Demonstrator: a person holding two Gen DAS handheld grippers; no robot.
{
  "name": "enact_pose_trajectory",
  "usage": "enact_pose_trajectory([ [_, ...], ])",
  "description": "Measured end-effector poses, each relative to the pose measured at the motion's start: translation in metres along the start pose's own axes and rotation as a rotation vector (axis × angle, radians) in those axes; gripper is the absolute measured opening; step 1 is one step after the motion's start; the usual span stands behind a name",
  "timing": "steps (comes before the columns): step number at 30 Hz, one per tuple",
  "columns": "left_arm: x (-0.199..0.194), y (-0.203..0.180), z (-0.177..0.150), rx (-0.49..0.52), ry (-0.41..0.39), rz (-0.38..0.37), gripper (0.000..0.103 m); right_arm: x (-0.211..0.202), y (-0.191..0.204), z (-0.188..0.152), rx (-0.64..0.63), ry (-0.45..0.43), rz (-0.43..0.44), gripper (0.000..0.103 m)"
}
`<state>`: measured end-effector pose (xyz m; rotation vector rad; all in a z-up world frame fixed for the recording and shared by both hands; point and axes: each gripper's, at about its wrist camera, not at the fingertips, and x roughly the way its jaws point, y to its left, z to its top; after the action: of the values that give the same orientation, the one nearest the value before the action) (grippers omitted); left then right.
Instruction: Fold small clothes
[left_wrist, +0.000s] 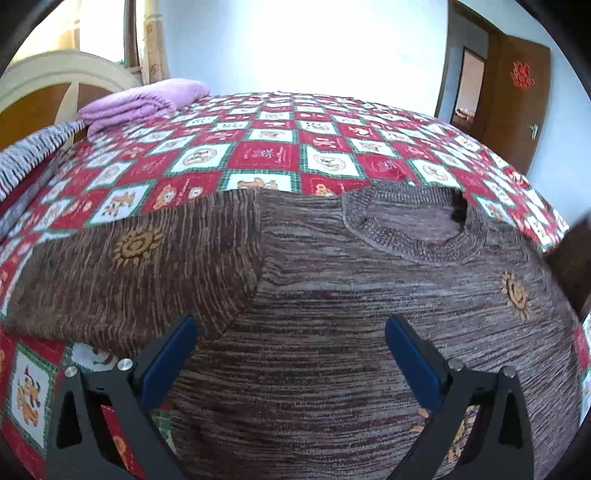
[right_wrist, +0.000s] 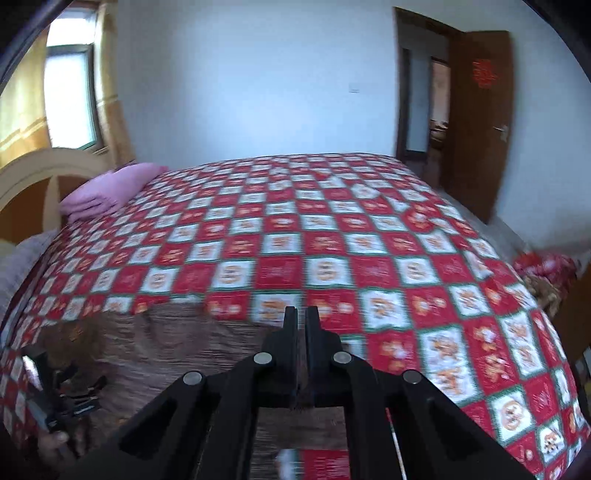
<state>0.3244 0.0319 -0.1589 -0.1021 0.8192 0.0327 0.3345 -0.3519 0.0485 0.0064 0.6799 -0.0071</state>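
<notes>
in the left wrist view a brown knitted sweater (left_wrist: 332, 295) lies flat on the checked red, white and green bedspread (left_wrist: 273, 147), its ribbed neck hole (left_wrist: 417, 229) toward 1 o'clock and one sleeve (left_wrist: 122, 273) stretched out toward 9 o'clock; the left gripper (left_wrist: 291, 339) hangs over the sweater's body with its blue-padded jaws spread wide and nothing between them, the fabric beneath looking untouched. a folded lilac blanket (left_wrist: 140, 103) sits at 11 o'clock by the cream headboard (left_wrist: 62, 77), and a brown door (left_wrist: 513, 96) stands ajar at 2 o'clock. in the right wrist view, which is blurred, the right gripper (right_wrist: 301, 314) has its black jaws pressed together; a thin strip of brown knit shows between the jaws lower down, so it seems to be pinching a bit of the sweater (right_wrist: 177, 332), though the blur leaves that unsure. the rest of the garment spreads toward 8 o'clock, where the other gripper (right_wrist: 59, 398) and a hand (right_wrist: 55, 446) show at the edge. judging from this, the first fold is in hand: the right side or sleeve is being lifted to carry across the body. the next move calls for laying that edge down straight over the chest, while the left claw pins or takes the outstretched sleeve so the knit does not drag
</notes>
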Motion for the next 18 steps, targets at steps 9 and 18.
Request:
enact_pose_trajectory([
  [9, 0.000, 0.023, -0.004, -0.134, -0.002, -0.094, 0.103, 0.033, 0.078, -0.013, -0.173, 0.065, 0.057, 0.045],
  [18, -0.004, 0.017, -0.005, -0.102, -0.022, -0.107, 0.103, 0.108, 0.049, -0.100, -0.272, 0.339, 0.019, 0.066],
])
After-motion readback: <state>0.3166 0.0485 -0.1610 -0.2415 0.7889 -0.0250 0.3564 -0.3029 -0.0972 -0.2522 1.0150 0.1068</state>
